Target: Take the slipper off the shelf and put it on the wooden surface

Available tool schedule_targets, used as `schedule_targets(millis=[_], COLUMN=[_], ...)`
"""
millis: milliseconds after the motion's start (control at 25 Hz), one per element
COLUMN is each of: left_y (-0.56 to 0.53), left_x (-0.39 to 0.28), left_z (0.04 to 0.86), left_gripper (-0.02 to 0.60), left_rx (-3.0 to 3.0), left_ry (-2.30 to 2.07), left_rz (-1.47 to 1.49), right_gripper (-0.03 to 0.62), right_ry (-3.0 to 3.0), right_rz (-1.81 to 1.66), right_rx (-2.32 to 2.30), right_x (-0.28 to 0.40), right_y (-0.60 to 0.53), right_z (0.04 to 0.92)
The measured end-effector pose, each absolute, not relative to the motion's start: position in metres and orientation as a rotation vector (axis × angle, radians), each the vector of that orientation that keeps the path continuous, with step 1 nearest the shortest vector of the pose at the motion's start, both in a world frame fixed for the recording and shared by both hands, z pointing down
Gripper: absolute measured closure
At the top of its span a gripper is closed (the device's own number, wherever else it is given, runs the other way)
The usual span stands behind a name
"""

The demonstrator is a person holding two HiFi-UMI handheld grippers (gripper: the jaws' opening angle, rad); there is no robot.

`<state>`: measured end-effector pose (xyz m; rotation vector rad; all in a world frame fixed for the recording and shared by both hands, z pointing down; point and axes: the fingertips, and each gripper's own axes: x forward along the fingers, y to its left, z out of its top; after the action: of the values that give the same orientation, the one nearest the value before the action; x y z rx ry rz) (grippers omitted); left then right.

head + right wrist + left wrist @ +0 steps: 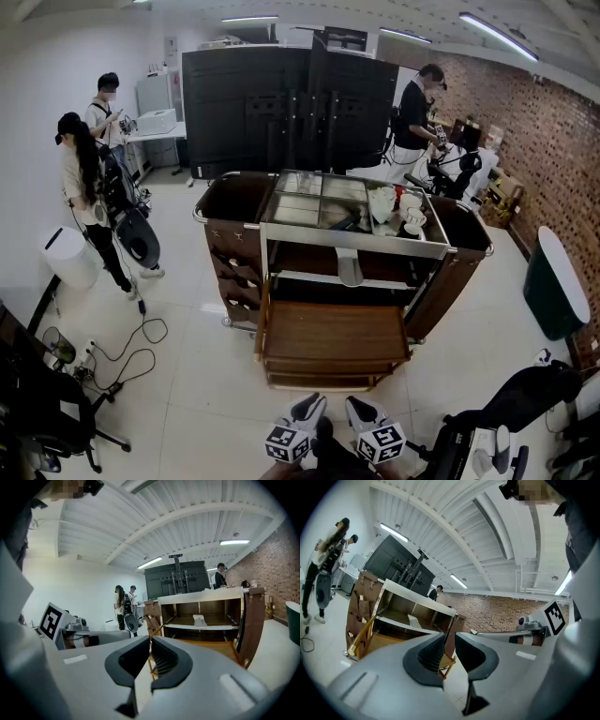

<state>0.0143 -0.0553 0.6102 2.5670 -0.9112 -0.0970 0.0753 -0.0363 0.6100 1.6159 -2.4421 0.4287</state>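
Observation:
A pale slipper (350,270) lies on the middle shelf (319,278) of a brown service cart, seen also in the left gripper view (414,621) and the right gripper view (199,620). Below the shelf, a wooden surface (333,333) juts out toward me, with nothing on it. My left gripper (311,403) and right gripper (356,405) sit side by side at the bottom edge, well short of the cart. The left gripper (449,634) has its jaws together with nothing between them. The right gripper (150,639) is likewise shut and holds nothing.
White cups (409,214) stand on the cart's top tray. Brown bags (234,202) hang at both ends of the cart. Two people (89,187) stand at the left, another person (412,122) at the back right. A white bin (70,255), floor cables (131,352) and a black chair (525,394) surround me.

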Motion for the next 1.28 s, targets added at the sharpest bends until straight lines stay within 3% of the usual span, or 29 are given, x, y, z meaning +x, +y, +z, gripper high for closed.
schedule_targets(millis=[240, 400, 760, 1040, 1280], left_y=[-0.115, -0.162, -0.33, -0.412, -0.418], left_x=[0.027, 0.038, 0.101, 0.125, 0.129], left_z=[0.622, 0.637, 0.654, 0.668, 0.689], left_gripper=[0.494, 0.494, 0.491, 0.472, 0.472], left_rx=[2.53, 2.487, 2.44, 2.433, 2.382], left_ry=[-0.958, -0.989, -1.041, -1.062, -1.05], left_rz=[-0.098, -0.074, 0.012, 0.08, 0.121], right_gripper=[0.592, 0.545, 0.519, 0.473, 0.585], right_ry=[-2.407, -2.345, -2.257, -2.16, -2.045], right_rz=[0.359, 0.361, 0.379, 0.4, 0.347], right_rx=[1.603, 1.593, 1.59, 1.612, 1.545], right_x=[0.122, 0.163, 0.237, 0.269, 0.273], right_y=[-0.135, -0.236, -0.52, -0.651, -0.672], right_z=[0.626, 0.658, 0.724, 0.775, 0.796])
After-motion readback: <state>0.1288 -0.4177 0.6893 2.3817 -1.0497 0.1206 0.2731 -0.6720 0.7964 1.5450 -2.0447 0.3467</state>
